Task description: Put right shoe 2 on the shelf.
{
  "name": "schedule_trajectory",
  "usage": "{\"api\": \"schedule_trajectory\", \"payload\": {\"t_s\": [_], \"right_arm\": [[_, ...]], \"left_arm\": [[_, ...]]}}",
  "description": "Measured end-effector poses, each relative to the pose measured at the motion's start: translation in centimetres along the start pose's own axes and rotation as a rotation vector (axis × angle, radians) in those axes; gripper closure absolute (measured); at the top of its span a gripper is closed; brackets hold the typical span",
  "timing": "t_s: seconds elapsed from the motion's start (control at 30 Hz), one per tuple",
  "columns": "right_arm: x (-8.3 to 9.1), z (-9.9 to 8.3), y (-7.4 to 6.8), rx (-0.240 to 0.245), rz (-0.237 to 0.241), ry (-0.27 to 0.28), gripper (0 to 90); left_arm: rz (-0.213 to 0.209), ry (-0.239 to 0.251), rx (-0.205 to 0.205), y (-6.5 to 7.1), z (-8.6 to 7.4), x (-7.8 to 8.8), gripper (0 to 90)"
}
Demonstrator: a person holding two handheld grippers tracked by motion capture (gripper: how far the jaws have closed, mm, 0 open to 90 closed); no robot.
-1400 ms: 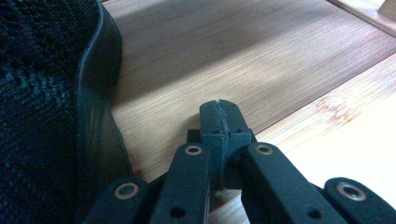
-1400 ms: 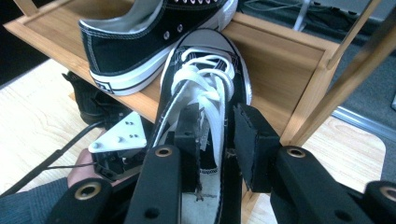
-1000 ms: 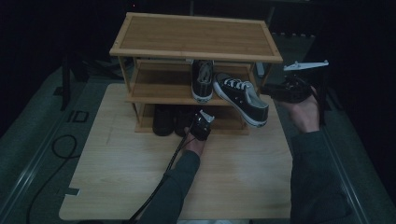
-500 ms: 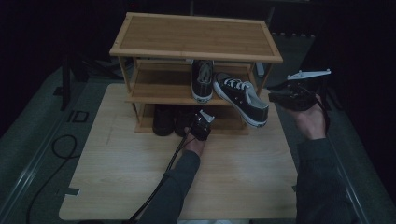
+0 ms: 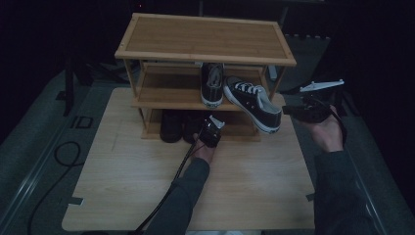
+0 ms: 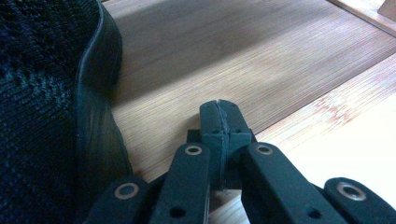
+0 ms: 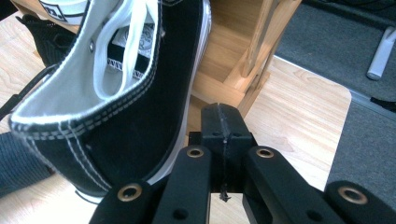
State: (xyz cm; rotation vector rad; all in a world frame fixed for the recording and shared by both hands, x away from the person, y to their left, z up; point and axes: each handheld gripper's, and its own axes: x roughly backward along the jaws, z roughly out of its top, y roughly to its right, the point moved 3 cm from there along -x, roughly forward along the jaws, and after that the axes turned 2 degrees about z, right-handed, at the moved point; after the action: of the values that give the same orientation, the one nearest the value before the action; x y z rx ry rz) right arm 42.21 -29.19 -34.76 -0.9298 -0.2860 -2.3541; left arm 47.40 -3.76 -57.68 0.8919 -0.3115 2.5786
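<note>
A black-and-white sneaker (image 5: 254,102) lies slanted on the middle shelf of a wooden shoe rack (image 5: 205,36), its heel hanging over the front edge beside a second matching sneaker (image 5: 213,84). My right gripper (image 5: 288,110) hovers just right of that heel, shut and empty. Its own view shows the shut jaws (image 7: 223,122) beside the sneaker's heel (image 7: 116,107), not touching it. My left gripper (image 5: 209,128) sits low at the bottom shelf, shut with nothing in it (image 6: 219,116). A black knit shoe (image 6: 42,116) is right next to its left side.
Dark shoes (image 5: 171,125) fill the left of the bottom shelf. The rack's right post (image 7: 261,42) stands just beyond my right gripper. The rack stands on a wooden board (image 5: 244,186), with grey floor matting (image 5: 377,147) around it. A black cable (image 5: 58,156) loops at the left.
My right hand has come down a little beside the sneaker's heel. The left hand and both sneakers have stayed put.
</note>
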Motion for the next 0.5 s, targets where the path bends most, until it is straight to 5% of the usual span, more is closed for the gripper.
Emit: {"api": "schedule_trajectory", "payload": {"t_s": [0.5], "right_arm": [[0.4, -2.1, -0.3, 0.016, 0.015, -0.030, 90.0]], "left_arm": [[0.002, 0.001, -0.001, 0.0, 0.0, 0.0, 90.0]]}}
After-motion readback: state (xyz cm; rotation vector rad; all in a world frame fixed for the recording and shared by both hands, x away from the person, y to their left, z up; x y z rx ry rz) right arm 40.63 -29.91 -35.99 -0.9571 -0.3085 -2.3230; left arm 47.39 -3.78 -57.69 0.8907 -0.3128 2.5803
